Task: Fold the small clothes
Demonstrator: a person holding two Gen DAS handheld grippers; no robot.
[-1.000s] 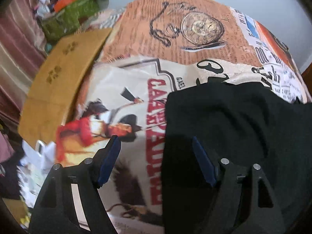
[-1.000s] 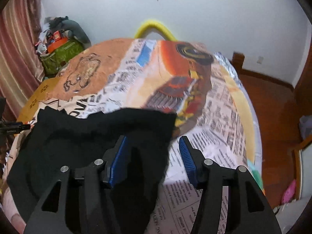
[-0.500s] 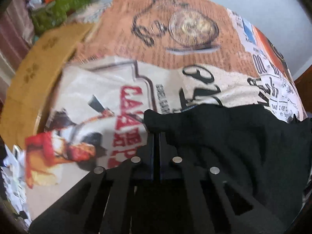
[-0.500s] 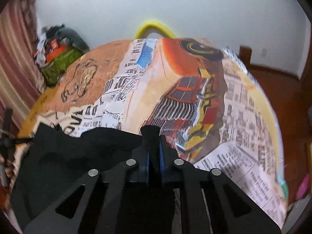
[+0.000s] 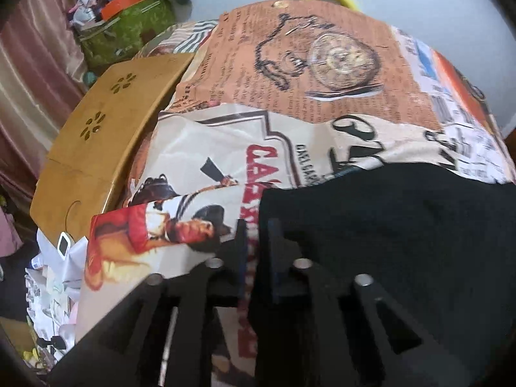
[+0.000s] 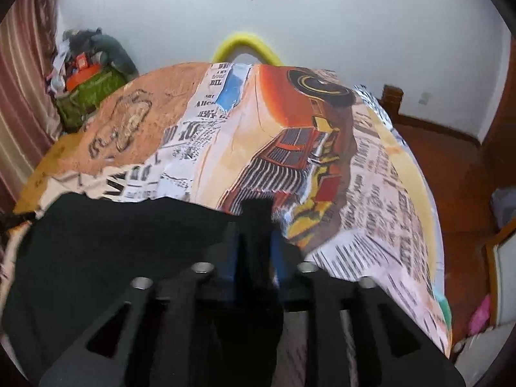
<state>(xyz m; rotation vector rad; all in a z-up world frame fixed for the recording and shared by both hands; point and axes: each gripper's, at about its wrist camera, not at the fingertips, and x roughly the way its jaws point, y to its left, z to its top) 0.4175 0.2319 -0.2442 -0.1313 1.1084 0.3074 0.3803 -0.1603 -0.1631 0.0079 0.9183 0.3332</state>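
Observation:
A black garment point(image 5: 403, 225) lies on a bed covered with a printed newspaper-pattern sheet point(image 5: 306, 103). My left gripper point(image 5: 256, 238) stands at the garment's left edge with its jaws slightly apart; the printed sheet shows through the gap, and the black cloth lies at the right finger. In the right wrist view the garment point(image 6: 113, 242) spreads to the left, and my right gripper point(image 6: 254, 232) is shut on its right corner, with a black fold standing up between the blue pads point(image 6: 230, 258).
A yellow wooden board point(image 5: 96, 135) lies at the bed's left edge. A green bag with clutter point(image 5: 125, 25) stands behind it. A yellow hoop point(image 6: 245, 45) rises behind the bed. The wooden floor point(image 6: 451, 167) is to the right.
Both grippers closed onto the garment's edges from wide open. Since half a second ago the left jaws have parted a little and the left view has shifted back.

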